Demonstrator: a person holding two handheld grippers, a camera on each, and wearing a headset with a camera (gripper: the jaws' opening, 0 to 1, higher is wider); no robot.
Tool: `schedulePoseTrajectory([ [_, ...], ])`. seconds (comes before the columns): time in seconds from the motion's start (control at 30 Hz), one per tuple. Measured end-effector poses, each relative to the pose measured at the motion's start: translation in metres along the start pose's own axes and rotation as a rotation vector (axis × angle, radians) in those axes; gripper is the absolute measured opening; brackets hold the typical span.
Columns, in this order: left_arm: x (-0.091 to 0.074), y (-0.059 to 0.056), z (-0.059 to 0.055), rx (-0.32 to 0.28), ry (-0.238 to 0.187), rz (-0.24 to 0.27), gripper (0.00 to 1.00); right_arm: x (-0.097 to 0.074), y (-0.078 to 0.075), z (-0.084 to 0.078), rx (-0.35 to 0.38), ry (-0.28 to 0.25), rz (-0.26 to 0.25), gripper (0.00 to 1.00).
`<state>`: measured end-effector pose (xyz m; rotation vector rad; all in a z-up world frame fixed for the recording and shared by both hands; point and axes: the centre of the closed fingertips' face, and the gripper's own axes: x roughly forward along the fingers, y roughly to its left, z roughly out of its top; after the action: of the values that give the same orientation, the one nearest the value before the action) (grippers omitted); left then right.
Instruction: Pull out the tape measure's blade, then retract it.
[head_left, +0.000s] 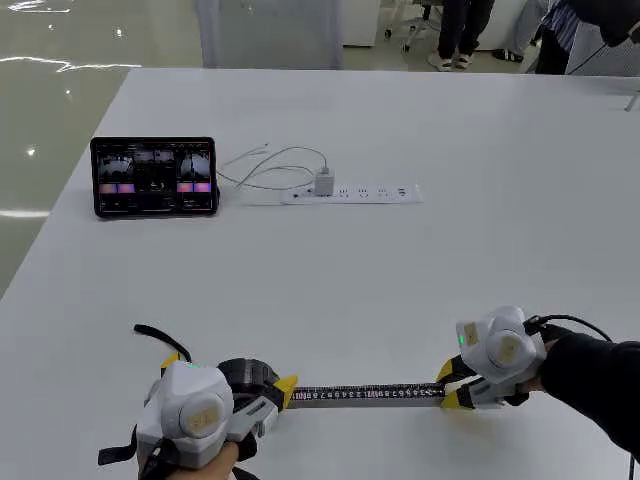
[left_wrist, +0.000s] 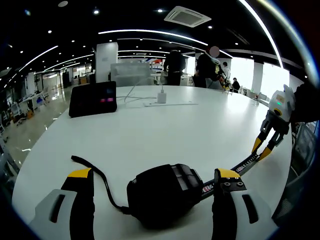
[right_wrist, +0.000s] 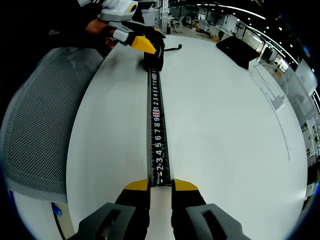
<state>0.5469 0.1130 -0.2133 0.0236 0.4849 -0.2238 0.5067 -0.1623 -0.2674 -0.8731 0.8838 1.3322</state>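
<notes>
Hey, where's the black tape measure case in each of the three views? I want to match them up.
Head view: case at bottom left, between the jaws of the left gripper.
Left gripper view: case at bottom centre, between that view's own jaws.
Right gripper view: case at top centre, at the blade's far end.
Shared landmark: the blade, running from the case to the right gripper.

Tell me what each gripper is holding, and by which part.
Right gripper pinches the blade at its tip end. Left gripper straddles the tape measure case, a gap beside one finger, so no clamped hold.
</notes>
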Motion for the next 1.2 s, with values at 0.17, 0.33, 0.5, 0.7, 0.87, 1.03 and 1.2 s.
schedulePoseTrajectory([
  [0.17, 0.001, -0.001, -0.003, 0.005, 0.01, 0.003, 0.93, 0.0, 0.0, 0.0, 0.009, 0.017, 0.005, 0.11],
  [0.33, 0.001, 0.002, -0.009, -0.003, 0.027, 0.022, 0.86, 0.001, 0.0, 0.0, -0.005, 0.051, 0.013, 0.1],
  [0.5, 0.001, 0.001, -0.013, -0.02, 0.04, 0.027, 0.81, 0.001, 0.0, -0.001, 0.021, 0.042, 0.011, 0.1],
  [0.7, 0.001, -0.01, -0.019, -0.07, 0.074, -0.003, 0.67, 0.001, 0.0, -0.001, 0.052, 0.045, 0.008, 0.1],
  [0.87, 0.003, -0.013, -0.021, -0.075, 0.09, 0.01, 0.62, 0.002, 0.0, 0.0, 0.077, 0.054, -0.003, 0.1],
  [1.03, 0.004, -0.012, -0.022, -0.1, 0.115, 0.015, 0.63, 0.002, -0.001, 0.0, 0.101, 0.064, -0.012, 0.1],
  [1.2, 0.004, -0.012, -0.023, -0.113, 0.128, 0.013, 0.63, 0.002, -0.001, -0.001, 0.091, 0.055, -0.012, 0.1],
])
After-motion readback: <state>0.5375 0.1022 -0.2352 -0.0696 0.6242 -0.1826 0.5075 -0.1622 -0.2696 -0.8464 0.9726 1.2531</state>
